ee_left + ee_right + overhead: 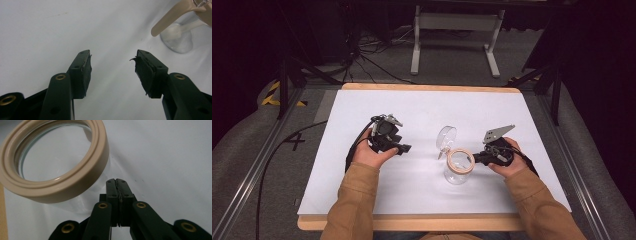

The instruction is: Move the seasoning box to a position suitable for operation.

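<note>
We take the jar [458, 168] as our landmark; it stands on the table [362, 190], right of the table's middle and nearer the front edge than the back. Its lid [446, 138] hangs open just behind it and a little to the left, and the ring [460, 161] sits on the jar's mouth. We see the right gripper [478, 159] just right of the jar, beside the ring. The left gripper [404, 148] lies well to the jar's left.
</note>
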`<state>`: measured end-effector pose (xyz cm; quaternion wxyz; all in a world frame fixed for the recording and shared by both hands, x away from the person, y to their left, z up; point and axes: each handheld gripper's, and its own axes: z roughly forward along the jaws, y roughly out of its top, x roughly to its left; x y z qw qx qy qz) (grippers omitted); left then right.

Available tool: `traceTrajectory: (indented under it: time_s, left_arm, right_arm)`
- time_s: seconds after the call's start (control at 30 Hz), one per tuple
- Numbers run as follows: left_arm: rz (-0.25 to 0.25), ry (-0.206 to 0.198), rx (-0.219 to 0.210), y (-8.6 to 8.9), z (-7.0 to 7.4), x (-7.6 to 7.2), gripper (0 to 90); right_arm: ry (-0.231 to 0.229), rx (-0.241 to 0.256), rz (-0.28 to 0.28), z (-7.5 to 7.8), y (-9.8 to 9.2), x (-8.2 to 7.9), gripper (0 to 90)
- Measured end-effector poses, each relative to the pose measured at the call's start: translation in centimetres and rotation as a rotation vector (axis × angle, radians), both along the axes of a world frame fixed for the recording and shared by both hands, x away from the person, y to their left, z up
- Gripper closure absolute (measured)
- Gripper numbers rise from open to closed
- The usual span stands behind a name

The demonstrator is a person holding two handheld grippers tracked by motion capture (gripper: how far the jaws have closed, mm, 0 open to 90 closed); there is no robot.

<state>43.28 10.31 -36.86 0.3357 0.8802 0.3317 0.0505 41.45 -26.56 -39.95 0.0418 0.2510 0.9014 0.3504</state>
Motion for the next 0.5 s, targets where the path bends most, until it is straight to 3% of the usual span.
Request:
traceTrajectory:
  time_s: [0.5]
  left_arm:
    - [-0.016,-0.001,0.001,-0.44,0.08,0.29,47.1]
  right_arm:
    - [0.052,-0.015,0.029,-0.12,-0.09,-0.53,89.6]
